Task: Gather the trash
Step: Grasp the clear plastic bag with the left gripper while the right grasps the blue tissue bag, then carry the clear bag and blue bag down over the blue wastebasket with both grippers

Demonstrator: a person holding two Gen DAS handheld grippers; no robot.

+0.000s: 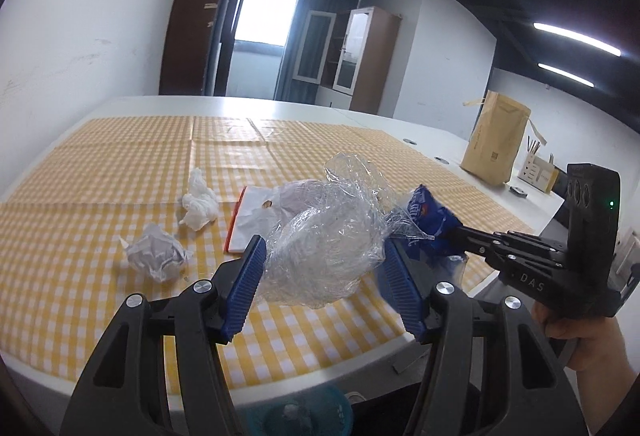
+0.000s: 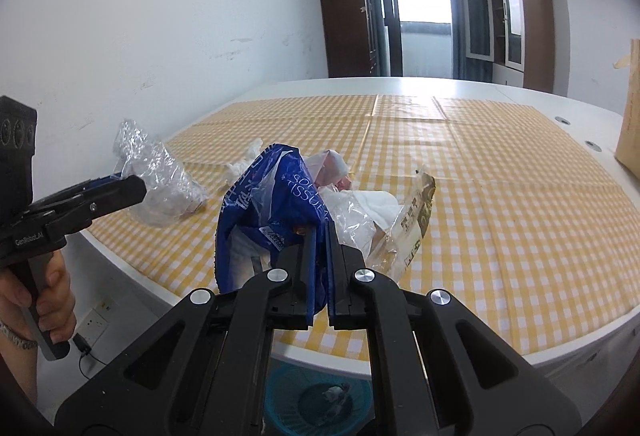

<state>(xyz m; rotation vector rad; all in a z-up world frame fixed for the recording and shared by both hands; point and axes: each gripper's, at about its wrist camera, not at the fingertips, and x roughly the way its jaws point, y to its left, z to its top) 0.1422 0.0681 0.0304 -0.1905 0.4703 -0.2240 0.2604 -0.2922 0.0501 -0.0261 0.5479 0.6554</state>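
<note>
Both claws carry trash clear of the tablecloth (image 1: 120, 163) so I can drop it into the basket (image 2: 316, 396) below: left gripper (image 1: 320, 276) squeezing crumpled plastic wrap (image 1: 320, 248), right gripper (image 2: 318, 268) clamped on a blue wrapper (image 2: 272, 203).

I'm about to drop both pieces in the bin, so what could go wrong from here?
The clear plastic wrap sits loosely between the left claw, bulging past the pads, so it may slip out early. The right claw pinches only an edge of the blue tissue packet. The teal bin lies under the table edge, so a drop could miss.
</note>
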